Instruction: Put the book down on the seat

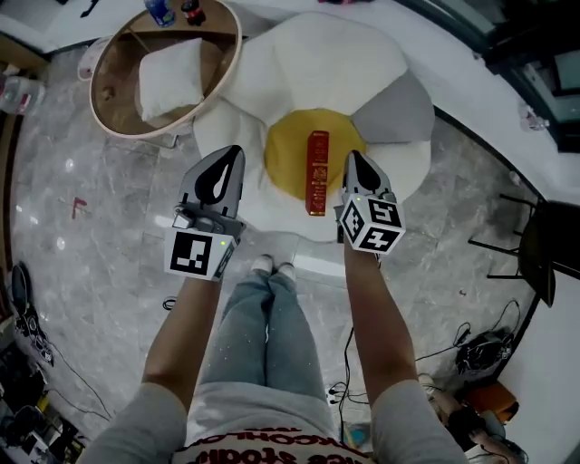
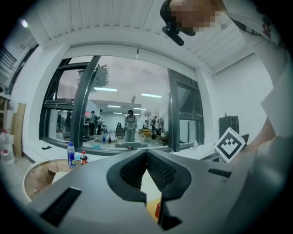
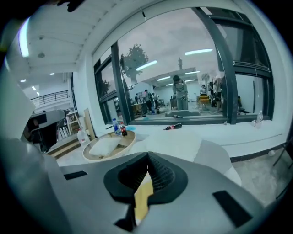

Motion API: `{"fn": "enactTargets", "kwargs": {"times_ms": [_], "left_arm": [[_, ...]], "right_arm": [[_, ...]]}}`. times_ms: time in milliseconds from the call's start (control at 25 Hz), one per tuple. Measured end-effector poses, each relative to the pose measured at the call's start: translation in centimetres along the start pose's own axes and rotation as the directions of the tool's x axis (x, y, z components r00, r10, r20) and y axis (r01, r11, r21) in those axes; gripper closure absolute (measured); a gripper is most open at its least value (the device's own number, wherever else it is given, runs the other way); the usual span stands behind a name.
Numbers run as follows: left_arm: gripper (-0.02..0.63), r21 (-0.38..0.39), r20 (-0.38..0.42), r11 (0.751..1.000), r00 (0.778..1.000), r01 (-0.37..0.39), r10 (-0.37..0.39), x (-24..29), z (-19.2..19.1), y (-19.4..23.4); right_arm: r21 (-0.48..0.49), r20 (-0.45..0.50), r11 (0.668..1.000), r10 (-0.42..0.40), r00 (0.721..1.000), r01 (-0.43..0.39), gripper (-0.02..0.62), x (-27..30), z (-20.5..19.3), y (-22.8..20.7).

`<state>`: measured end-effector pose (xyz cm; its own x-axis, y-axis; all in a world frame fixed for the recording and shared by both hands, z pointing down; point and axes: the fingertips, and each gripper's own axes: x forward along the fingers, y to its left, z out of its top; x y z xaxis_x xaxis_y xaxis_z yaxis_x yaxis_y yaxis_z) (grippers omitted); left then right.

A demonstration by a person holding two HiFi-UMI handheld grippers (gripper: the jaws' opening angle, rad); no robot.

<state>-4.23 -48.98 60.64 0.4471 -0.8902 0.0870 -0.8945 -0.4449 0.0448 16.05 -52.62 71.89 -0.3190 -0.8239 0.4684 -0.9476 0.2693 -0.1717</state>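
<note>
- Risk of knocking the book (image 1: 317,172), flat along the yellow middle of the seat (image 1: 308,63), with the right gripper (image 1: 355,163) just beside it; jaws pressed together, nothing held.
- Soft padding: possible slide toward the seat's near edge if bumped by the feet (image 1: 274,265) there.
- Left gripper (image 1: 227,161) off the yellow patch's other side, jaws likewise together and empty.
- Off the seat's far left edge: round wooden table (image 1: 231,63) carrying a pillow (image 1: 172,77) and bottles (image 1: 172,11); nothing blocking either gripper.

Left gripper (image 2: 146,151) jaws meet at centre, nothing between. Book (image 2: 158,211) and yellow seat (image 2: 151,208) peek at 6 o'clock; two bottles (image 2: 71,154) at 9 o'clock.
</note>
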Motion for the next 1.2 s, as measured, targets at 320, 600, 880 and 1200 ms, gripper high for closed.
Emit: {"fn": "enactTargets", "kwargs": {"times_ms": [320, 600, 880, 1200], "left_arm": [[0.592, 0.027, 0.030, 1.000, 1.000, 0.009, -0.009, -0.7, 10.3, 0.0], [0.592, -0.006, 0.073, 1.000, 0.997, -0.009, 0.009, -3.2, 18.6, -0.9], [0.592, 0.003, 0.094, 1.000, 0.996, -0.004, 0.004, -6.5, 24.4, -2.8], [0.592, 0.012, 0.081, 1.000, 0.997, 0.003, -0.004, -10.4, 29.0, -3.1]], "right_arm": [[-0.049, 0.090, 0.999, -0.018, 0.996, 0.023, 0.571, -8.2, 10.9, 3.2], [-0.018, 0.142, 0.998, -0.050, 0.989, 0.053, 0.571, -16.6, 17.0, 6.5], [-0.058, 0.187, 0.997, -0.048, 0.981, 0.060, 0.571, -24.1, 21.1, 9.0], [-0.100, 0.274, 0.994, -0.022, 0.962, 0.051, 0.571, -30.3, 26.0, 11.3]]}}
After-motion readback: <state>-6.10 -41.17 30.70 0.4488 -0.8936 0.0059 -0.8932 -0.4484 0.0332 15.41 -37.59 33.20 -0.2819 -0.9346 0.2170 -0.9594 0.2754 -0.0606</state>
